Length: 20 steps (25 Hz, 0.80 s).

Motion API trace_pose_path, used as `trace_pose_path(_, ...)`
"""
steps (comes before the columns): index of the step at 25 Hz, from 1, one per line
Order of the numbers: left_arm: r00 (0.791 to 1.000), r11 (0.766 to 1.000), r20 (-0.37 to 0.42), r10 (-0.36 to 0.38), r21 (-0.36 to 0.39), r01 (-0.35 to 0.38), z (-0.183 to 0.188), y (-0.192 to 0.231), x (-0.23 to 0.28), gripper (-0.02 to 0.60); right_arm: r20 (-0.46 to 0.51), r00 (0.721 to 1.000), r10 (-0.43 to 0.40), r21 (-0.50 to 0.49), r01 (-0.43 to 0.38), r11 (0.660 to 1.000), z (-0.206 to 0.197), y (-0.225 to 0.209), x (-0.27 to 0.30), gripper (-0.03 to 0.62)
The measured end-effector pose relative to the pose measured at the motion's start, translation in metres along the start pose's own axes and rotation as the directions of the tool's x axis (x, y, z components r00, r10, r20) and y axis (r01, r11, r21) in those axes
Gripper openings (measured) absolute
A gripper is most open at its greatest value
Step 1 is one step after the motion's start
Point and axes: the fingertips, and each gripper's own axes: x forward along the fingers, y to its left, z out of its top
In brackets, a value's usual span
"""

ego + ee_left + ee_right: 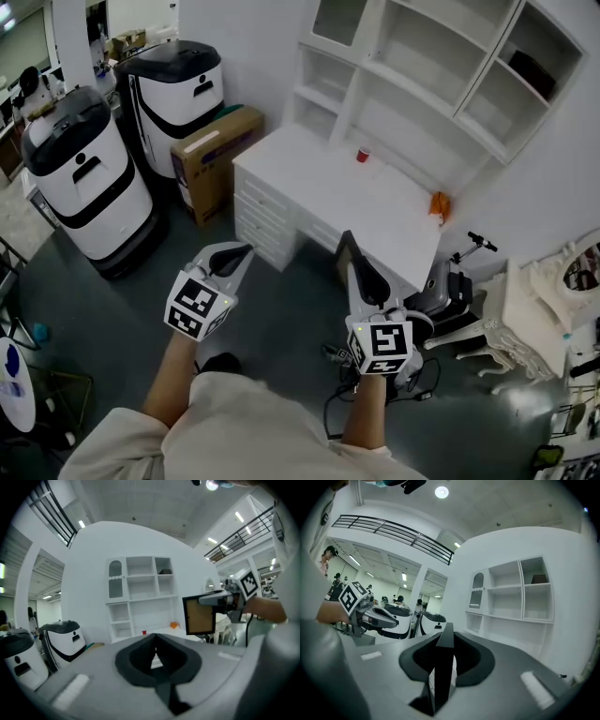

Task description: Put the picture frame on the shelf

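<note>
My right gripper is shut on a black picture frame, held upright and edge-on above the dark floor in front of the white desk. In the right gripper view the frame stands as a thin black edge between the jaws of the right gripper. The left gripper view shows the frame's brown back in the right gripper. My left gripper hangs to the frame's left, shut and with nothing in it. The white shelf unit rises behind the desk.
A red cup and an orange object sit on the desk. Two white-and-black machines and a cardboard box stand at the left. White ornate furniture and floor cables lie at the right.
</note>
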Motion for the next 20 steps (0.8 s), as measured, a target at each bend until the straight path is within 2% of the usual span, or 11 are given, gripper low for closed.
trace_pose_path(9,1.0,1.0,0.006,0.006,0.004,-0.006,0.002,0.009,0.013,0.002,-0.016,1.0,0.001,-0.007,-0.001,1.0,-0.006,-0.01,0.015,0.074)
trace_pose_path(20,1.0,1.0,0.004,0.013,-0.006,-0.012,-0.005,0.067,0.07,0.002,-0.034,0.999,0.006,-0.014,-0.007,1.0,-0.016,-0.034,0.085,0.074)
